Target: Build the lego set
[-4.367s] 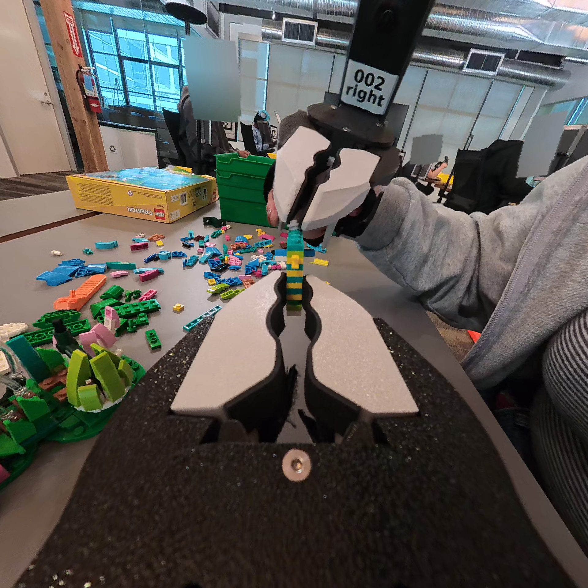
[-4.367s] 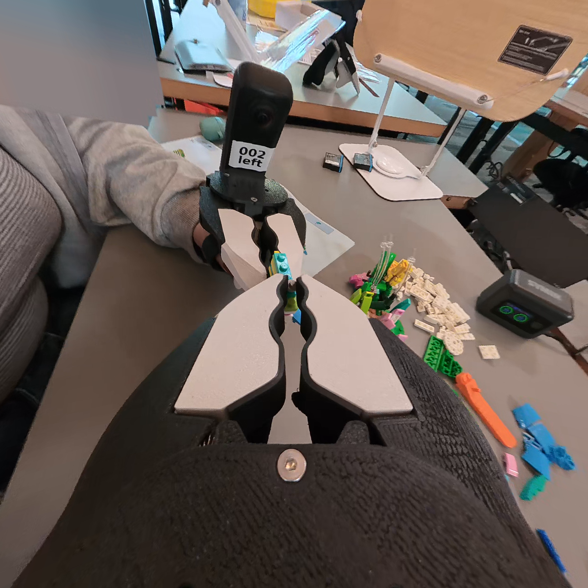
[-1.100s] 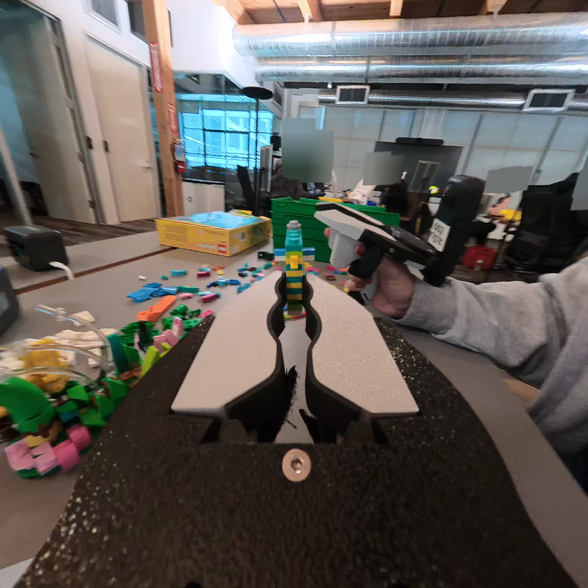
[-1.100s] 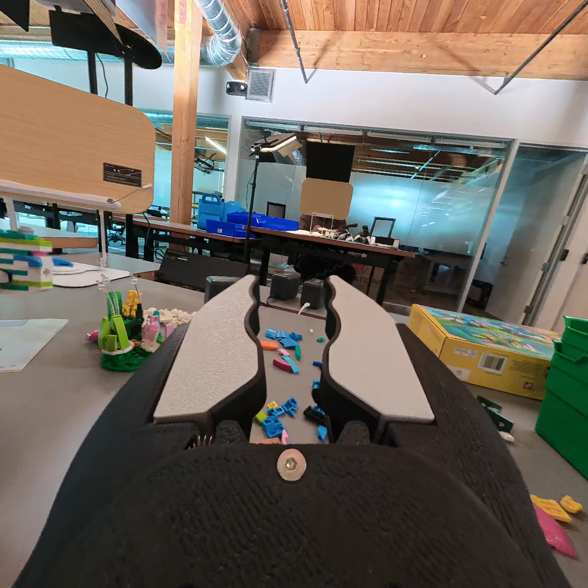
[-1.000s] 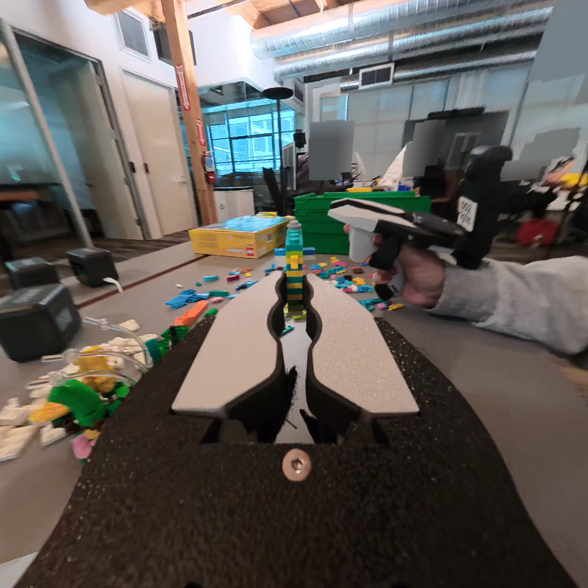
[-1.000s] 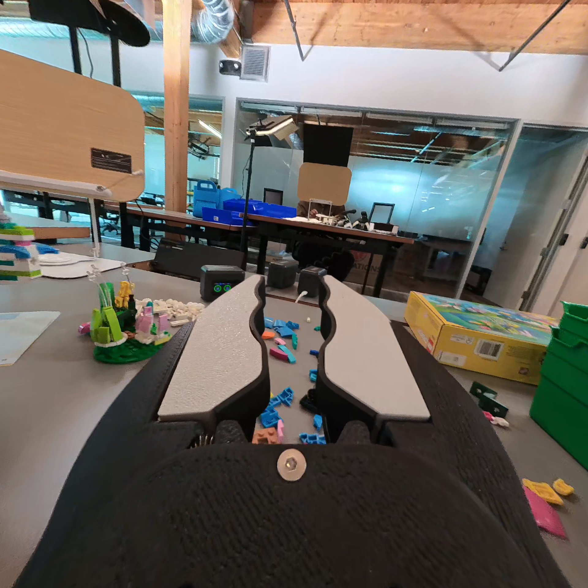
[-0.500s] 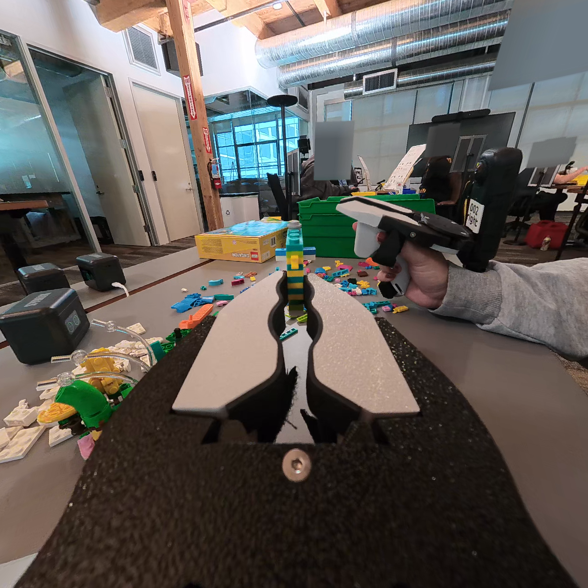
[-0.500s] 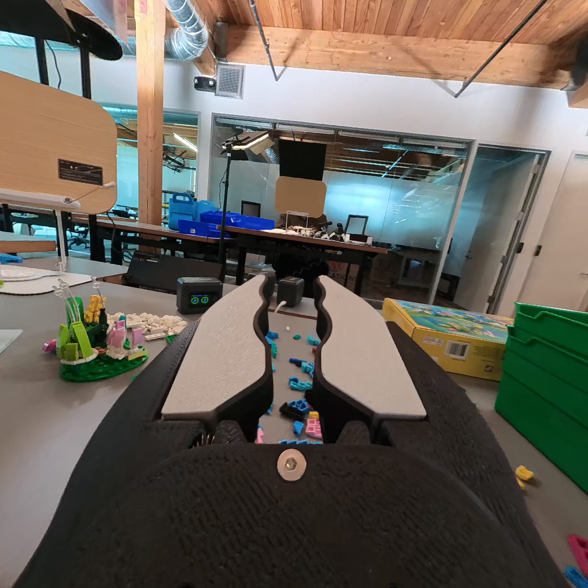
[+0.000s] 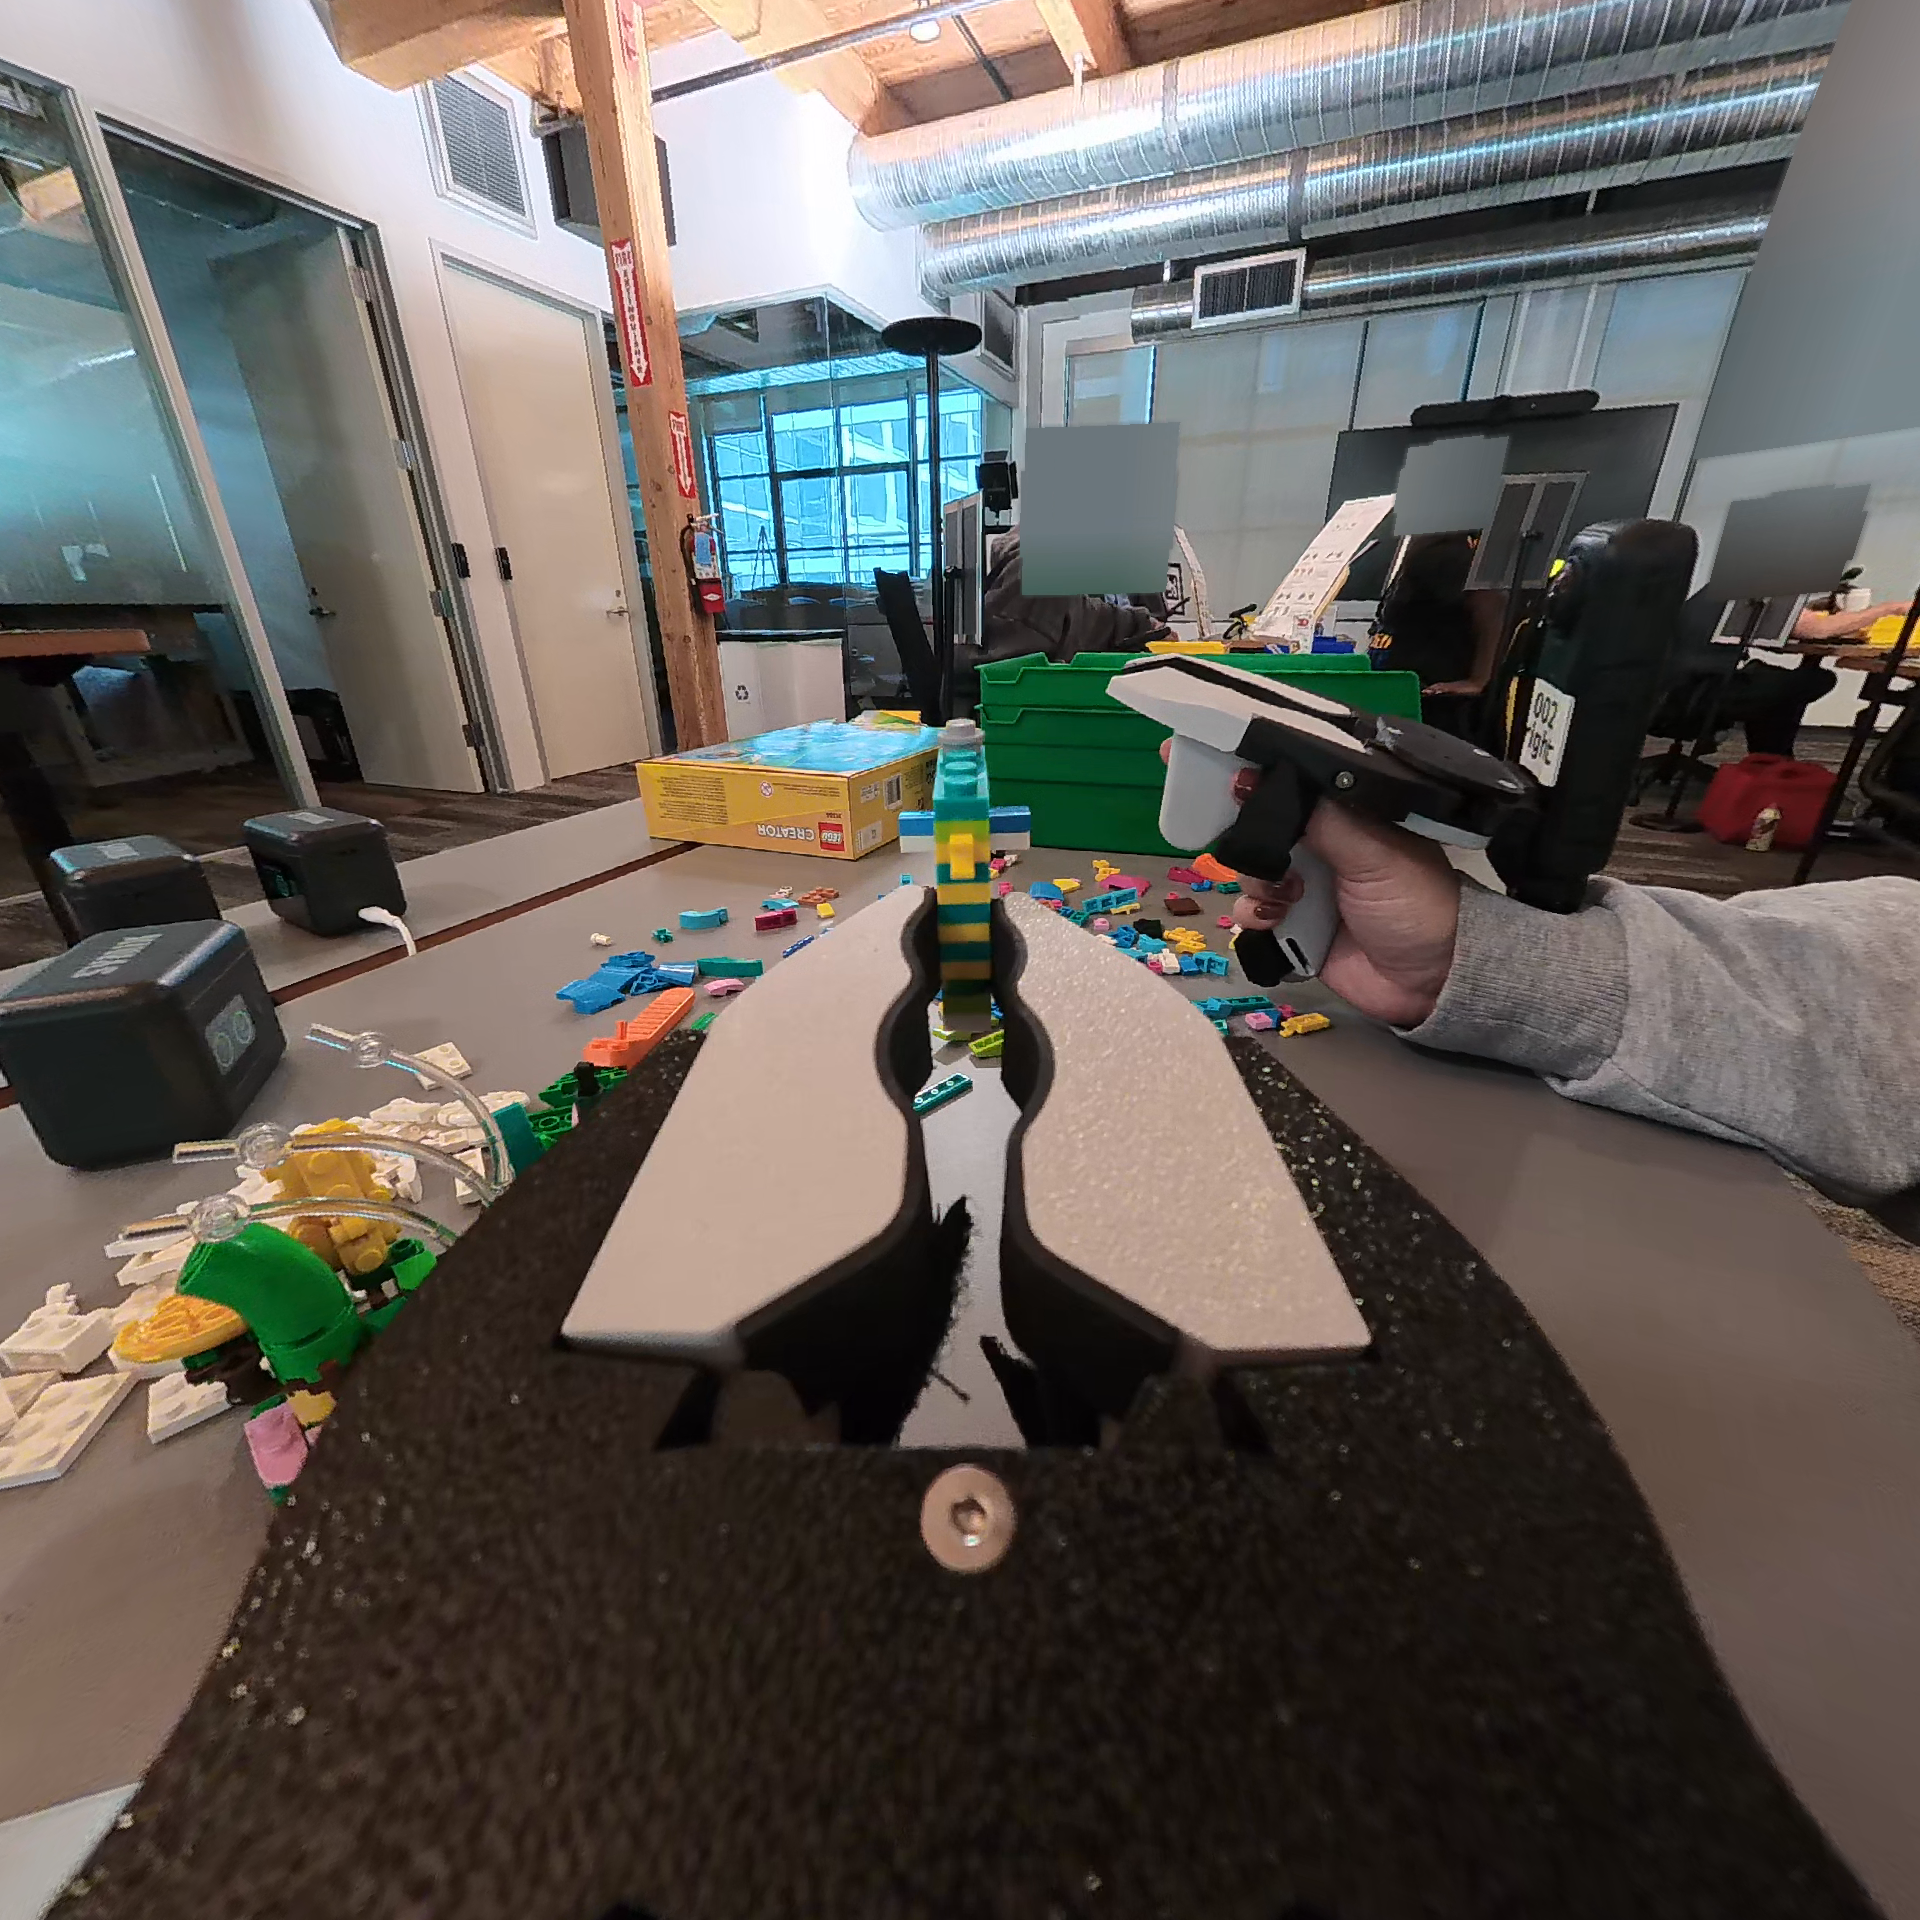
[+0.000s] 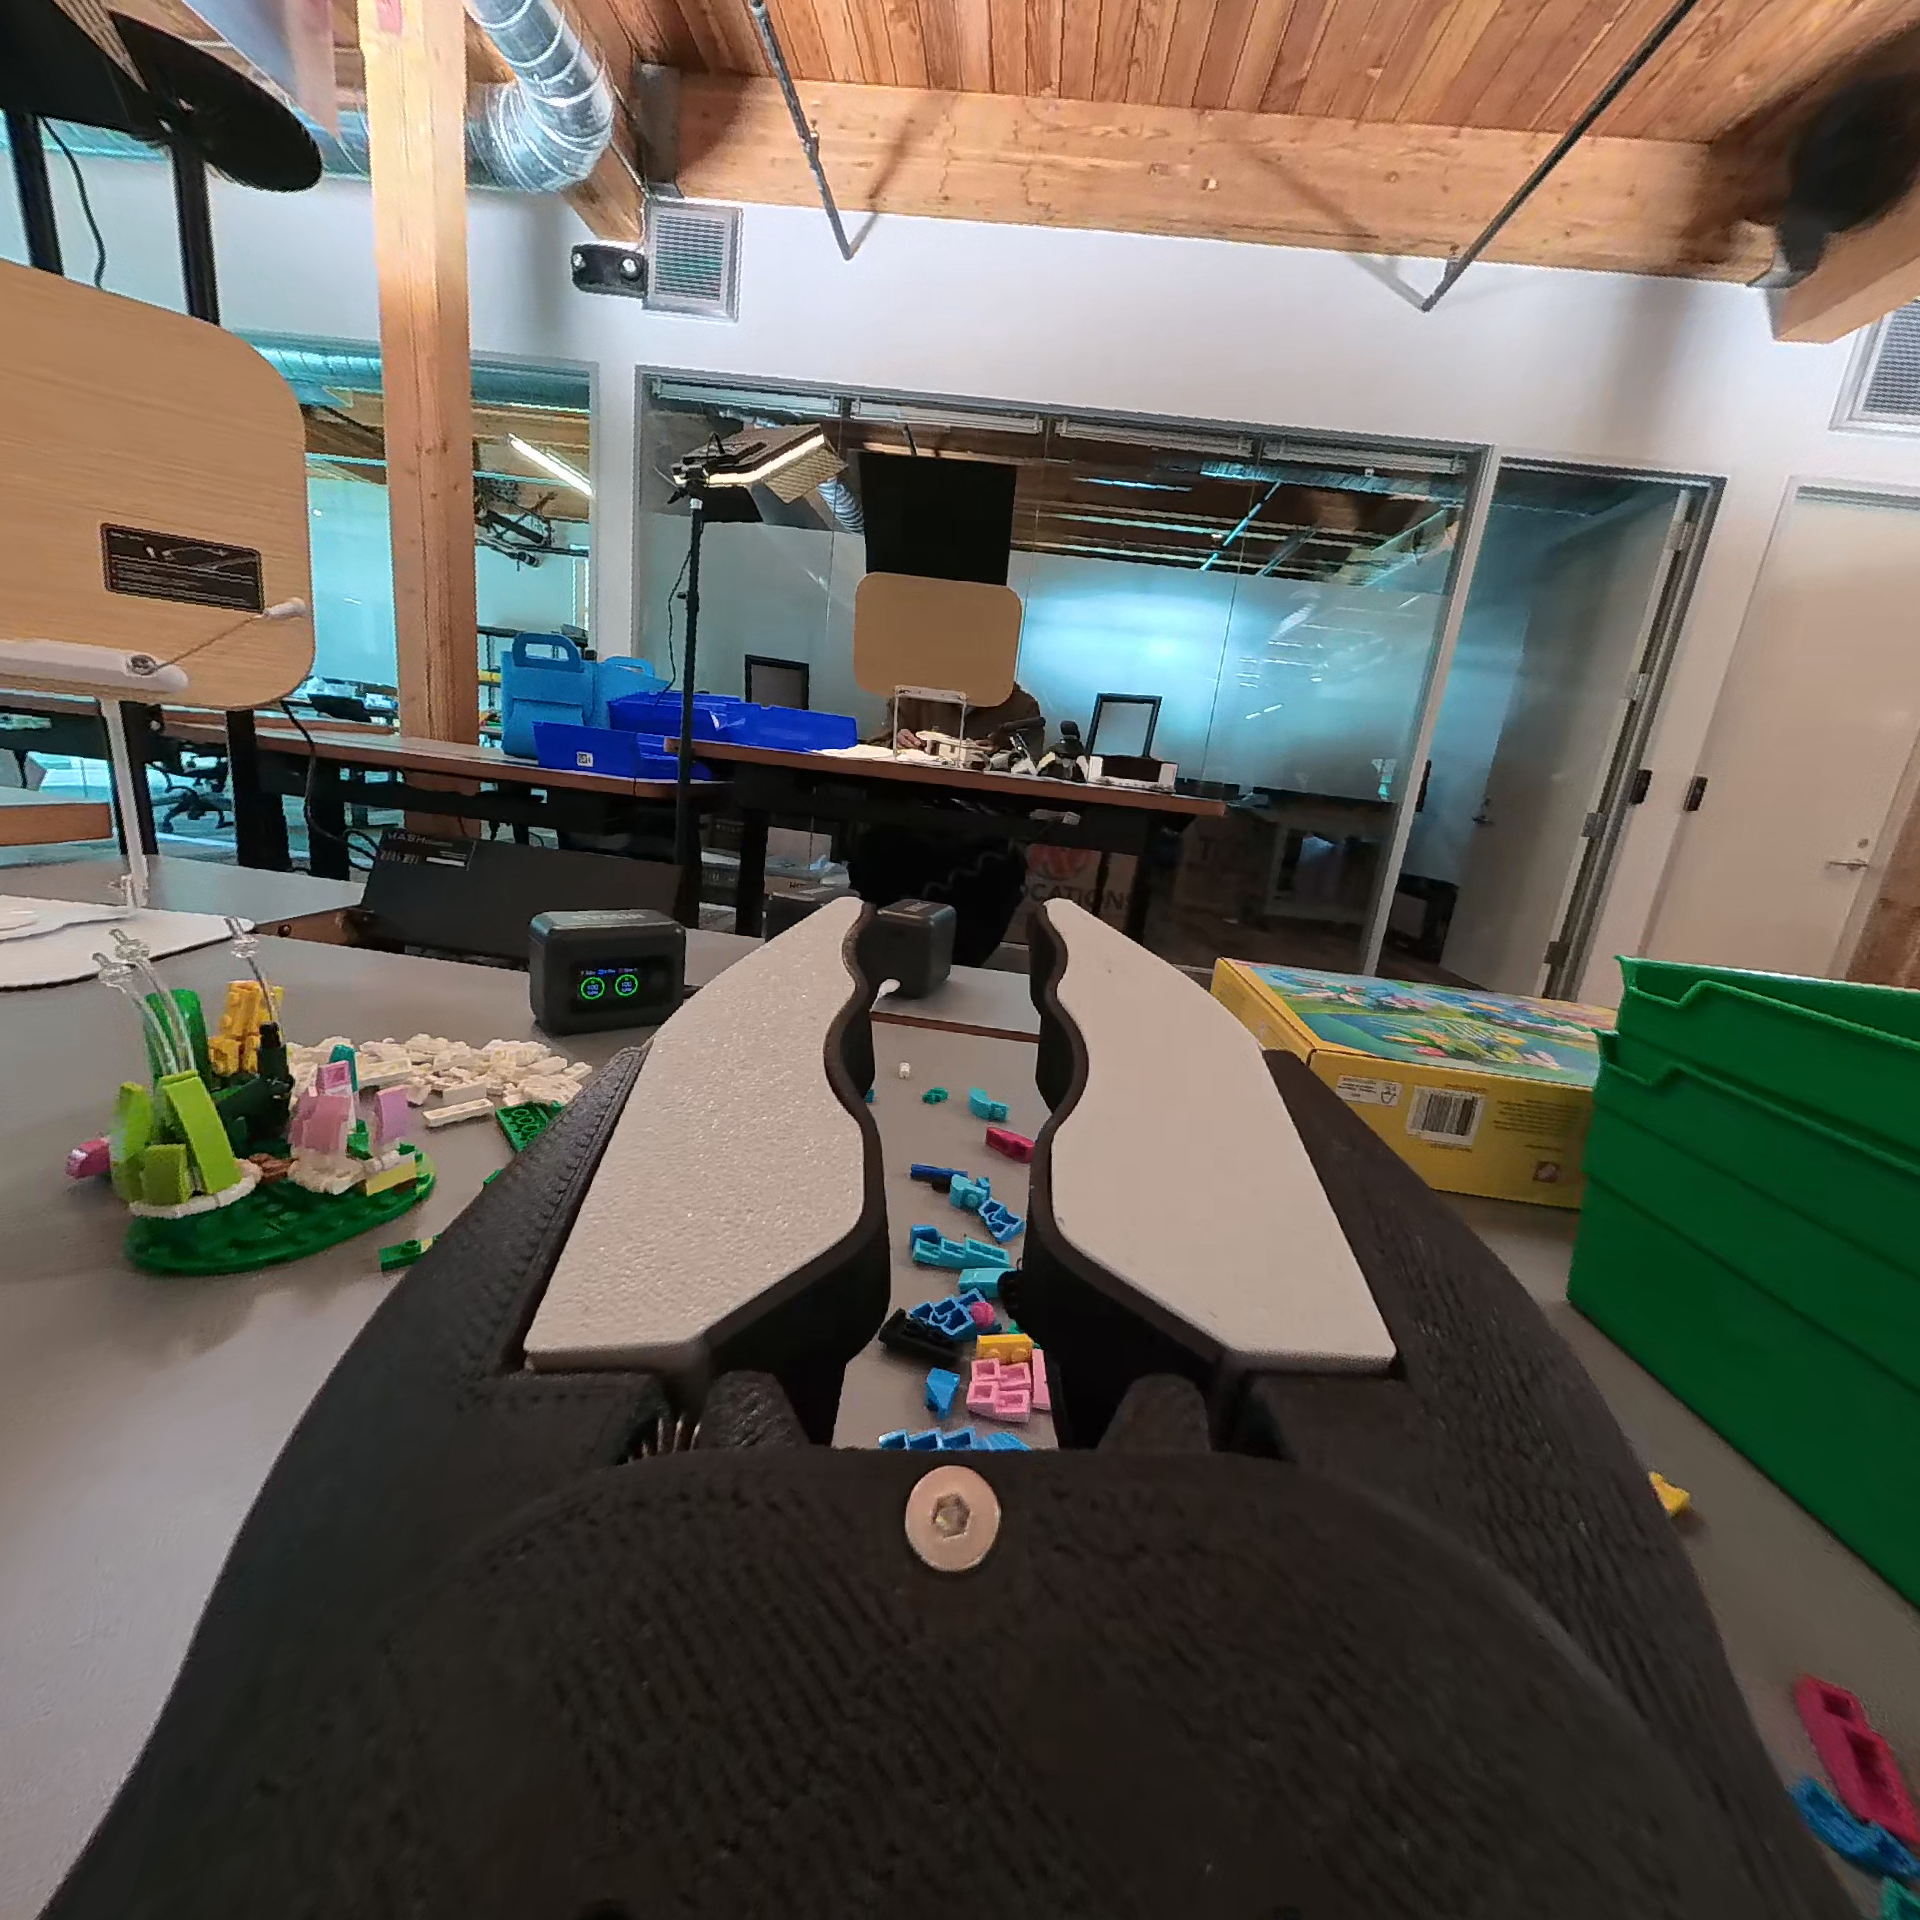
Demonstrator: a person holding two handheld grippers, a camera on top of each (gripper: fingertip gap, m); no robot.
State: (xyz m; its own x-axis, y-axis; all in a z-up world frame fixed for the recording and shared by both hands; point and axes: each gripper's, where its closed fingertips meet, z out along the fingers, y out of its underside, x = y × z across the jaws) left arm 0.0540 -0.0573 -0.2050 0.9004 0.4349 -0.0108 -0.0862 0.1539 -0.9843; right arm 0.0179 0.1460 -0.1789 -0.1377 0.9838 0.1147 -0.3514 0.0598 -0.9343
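My left gripper (image 9: 961, 920) is shut on a tall striped tower (image 9: 961, 831) of yellow, green and teal bricks with small blue and white wings, and holds it upright above the grey table (image 9: 1558, 1299). My right gripper (image 10: 951, 920) is open and empty, raised over loose blue and pink bricks (image 10: 966, 1247). It also shows in the left wrist view (image 9: 1143, 681), held in a hand at the right, apart from the tower. A flower model on a green base (image 10: 270, 1195) stands at the left; it also shows in the left wrist view (image 9: 281, 1288).
A yellow box (image 9: 790, 790) and stacked green bins (image 10: 1766, 1195) stand at the far side. Black cube devices (image 9: 125, 1039) sit at the left edge. White pieces (image 10: 457, 1070) lie by the model, and an orange tool (image 9: 639, 1023) among scattered bricks (image 9: 1122, 914). There is about 20 cm between the tips of the two grippers.
My right gripper has drifted right over the loose bricks and tipped up, still open. My left gripper keeps hold of the tower and has barely moved.
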